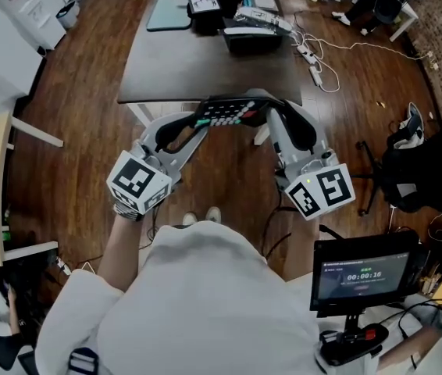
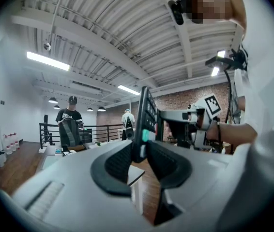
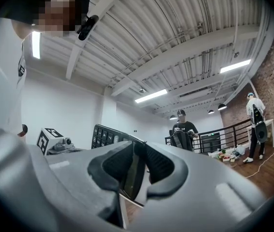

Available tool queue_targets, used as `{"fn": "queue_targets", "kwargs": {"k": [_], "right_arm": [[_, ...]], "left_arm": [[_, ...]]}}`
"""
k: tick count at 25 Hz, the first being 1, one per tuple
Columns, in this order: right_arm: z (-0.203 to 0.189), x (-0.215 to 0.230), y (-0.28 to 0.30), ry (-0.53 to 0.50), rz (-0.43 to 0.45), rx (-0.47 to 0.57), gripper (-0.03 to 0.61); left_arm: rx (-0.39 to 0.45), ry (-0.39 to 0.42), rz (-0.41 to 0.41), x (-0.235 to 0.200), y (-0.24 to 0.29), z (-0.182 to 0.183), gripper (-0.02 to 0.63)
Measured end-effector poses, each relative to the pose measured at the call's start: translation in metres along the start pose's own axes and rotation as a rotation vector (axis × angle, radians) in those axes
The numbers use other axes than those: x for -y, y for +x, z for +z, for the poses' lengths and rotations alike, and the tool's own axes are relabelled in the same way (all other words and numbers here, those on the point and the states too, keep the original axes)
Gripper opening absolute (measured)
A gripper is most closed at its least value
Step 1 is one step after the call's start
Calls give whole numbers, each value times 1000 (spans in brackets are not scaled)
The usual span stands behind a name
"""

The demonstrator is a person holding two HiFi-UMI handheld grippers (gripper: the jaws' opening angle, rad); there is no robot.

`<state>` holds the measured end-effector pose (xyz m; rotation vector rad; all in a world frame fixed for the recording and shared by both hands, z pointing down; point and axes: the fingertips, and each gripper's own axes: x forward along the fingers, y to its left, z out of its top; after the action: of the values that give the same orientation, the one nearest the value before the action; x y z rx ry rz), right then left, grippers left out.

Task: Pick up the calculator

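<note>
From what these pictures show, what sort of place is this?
Probably an open office or lab in a converted industrial building: a brick wall, a bare ribbed ceiling with strip lights, and a dark desk carrying office equipment on a wooden floor.

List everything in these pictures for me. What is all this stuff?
calculator: one, black with pale keys, in the air between both grippers
table: one, dark, ahead of the person
tray: one, grey-blue, far left of the table
device: one, black, far end of the table
power strip: one, white, on the floor right of the table
screen: one, black, showing a timer, lower right
floor: brown wood
bystanders: at least two, far off by a black railing
left gripper: grey, shut on the calculator's left end
right gripper: grey, shut on its right end
marker cubes: two, black and white, one per gripper
</note>
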<state>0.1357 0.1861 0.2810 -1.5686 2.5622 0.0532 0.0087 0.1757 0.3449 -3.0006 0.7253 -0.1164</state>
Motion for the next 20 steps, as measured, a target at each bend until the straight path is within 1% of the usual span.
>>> {"fn": "queue_targets", "kwargs": {"k": [7, 20], "right_arm": [[-1, 2, 0, -9, -13, 8, 83], [-1, 3, 2, -16, -2, 16, 81]], "left_arm": [[14, 9, -8, -3, 4, -1, 107], [24, 24, 2, -5, 5, -2, 107]]}}
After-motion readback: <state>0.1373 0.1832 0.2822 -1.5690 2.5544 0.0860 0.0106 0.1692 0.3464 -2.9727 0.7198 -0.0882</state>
